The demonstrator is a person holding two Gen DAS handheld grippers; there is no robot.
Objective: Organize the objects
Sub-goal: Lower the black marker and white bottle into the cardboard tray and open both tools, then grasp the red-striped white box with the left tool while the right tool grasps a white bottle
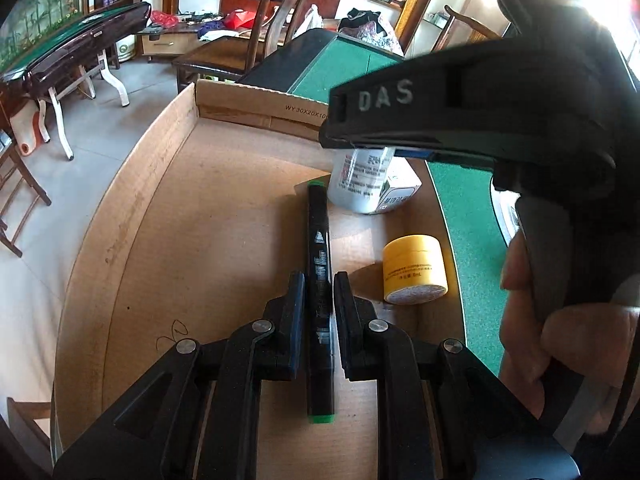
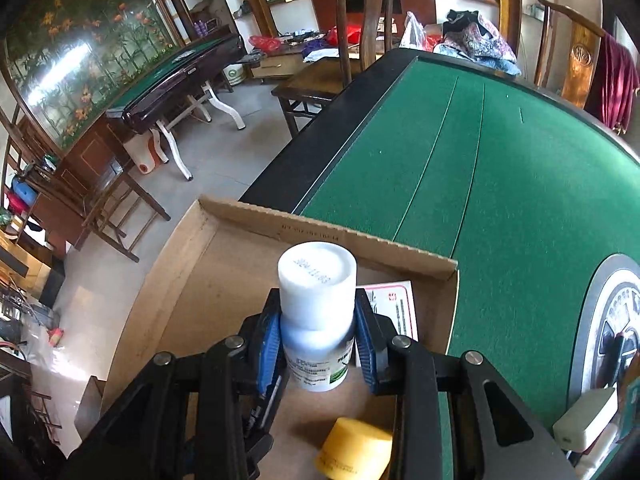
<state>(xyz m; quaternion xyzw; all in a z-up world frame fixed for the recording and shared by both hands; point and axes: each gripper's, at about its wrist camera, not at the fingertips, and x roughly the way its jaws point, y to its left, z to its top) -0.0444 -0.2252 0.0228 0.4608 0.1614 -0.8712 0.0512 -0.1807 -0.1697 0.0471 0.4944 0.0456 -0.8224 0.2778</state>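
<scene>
The left claw (image 1: 319,312) is clamped on a black marker pen (image 1: 319,264) with green ends. The pen lies flat on the floor of an open cardboard box (image 1: 192,208), pointing toward 12 o'clock. The two black fingers (image 1: 294,320) sit tight on its sides.

The right claw (image 2: 318,344) is clamped on a white pill bottle (image 2: 318,316). Its blue pads (image 2: 267,354) press on the bottle just under the white cap. The bottle stands upright over the far right part of the box. I cannot tell if its bottom touches the box floor.

A small yellow jar (image 1: 414,274) lies on its side in the box, at 3 o'clock from the pen. A white paper box (image 2: 394,310) sits just behind the bottle, at 1 o'clock, near the corner.

The cardboard box rests on the edge of a green bench (image 2: 500,184). A person's hand (image 1: 560,344) holds the right claw's handle.
</scene>
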